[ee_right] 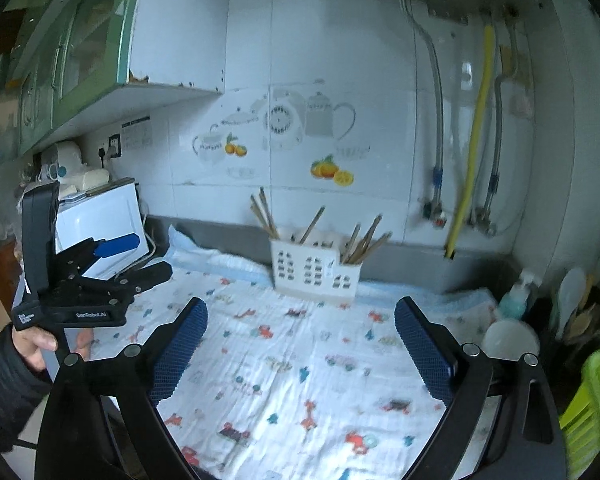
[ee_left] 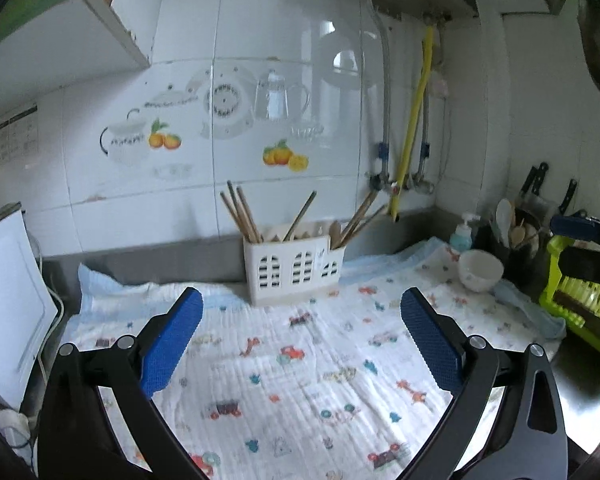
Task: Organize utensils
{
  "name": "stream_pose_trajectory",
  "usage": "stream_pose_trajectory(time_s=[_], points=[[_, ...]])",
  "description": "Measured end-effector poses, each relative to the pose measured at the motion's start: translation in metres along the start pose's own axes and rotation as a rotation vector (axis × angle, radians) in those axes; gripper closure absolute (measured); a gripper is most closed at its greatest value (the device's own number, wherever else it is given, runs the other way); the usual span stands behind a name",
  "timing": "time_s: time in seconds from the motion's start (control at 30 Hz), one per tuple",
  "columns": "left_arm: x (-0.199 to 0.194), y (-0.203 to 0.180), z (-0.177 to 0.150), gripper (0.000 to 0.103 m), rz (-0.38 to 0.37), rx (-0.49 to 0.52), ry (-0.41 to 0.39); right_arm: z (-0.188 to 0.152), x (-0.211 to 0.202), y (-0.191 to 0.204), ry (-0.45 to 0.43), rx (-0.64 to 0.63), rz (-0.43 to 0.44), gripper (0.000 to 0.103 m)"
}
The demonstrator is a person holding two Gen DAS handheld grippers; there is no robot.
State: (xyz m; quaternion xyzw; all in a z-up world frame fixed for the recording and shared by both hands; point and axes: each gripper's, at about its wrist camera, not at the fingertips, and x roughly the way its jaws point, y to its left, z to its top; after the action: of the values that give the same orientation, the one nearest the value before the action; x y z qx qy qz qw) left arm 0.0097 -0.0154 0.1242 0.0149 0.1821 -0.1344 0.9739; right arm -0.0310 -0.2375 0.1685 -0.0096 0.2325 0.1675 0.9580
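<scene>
White plastic, the utensil holder (ee_left: 294, 270) stood at twelve o'clock on the cloth-covered tabletop (ee_left: 300, 360), chopsticks (ee_left: 242, 216) upright inside. The left gripper (ee_left: 300, 336) and the right gripper (ee_right: 300, 344) hung with jaws apart, empty. Likely best: approach slowly, centring on one stick.

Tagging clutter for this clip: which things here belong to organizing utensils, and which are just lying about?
Belong to the job:
white utensil holder
chopsticks standing in it
left gripper, open
right gripper, open

Lying about:
white bowl
soap pump bottle
green rack
printed cloth
</scene>
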Motion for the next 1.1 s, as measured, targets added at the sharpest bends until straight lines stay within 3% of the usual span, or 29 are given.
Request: stream_pose_trajectory(time_s=[0.43, 0.63, 1.1], points=[[0.020, 0.012, -0.043, 0.005, 0.036, -0.080, 0.092, -0.047, 0.050, 0.005, 0.096, 0.058, -0.046, 0.011], [0.026, 0.020, -0.053, 0.005, 0.056, -0.105, 0.114, -0.060, 0.065, 0.008, 0.123, 0.040, -0.109, 0.010], [0.036, 0.034, -0.078, 0.005, 0.085, -0.171, 0.162, -0.078, 0.093, 0.013, 0.180, 0.036, -0.126, 0.010]])
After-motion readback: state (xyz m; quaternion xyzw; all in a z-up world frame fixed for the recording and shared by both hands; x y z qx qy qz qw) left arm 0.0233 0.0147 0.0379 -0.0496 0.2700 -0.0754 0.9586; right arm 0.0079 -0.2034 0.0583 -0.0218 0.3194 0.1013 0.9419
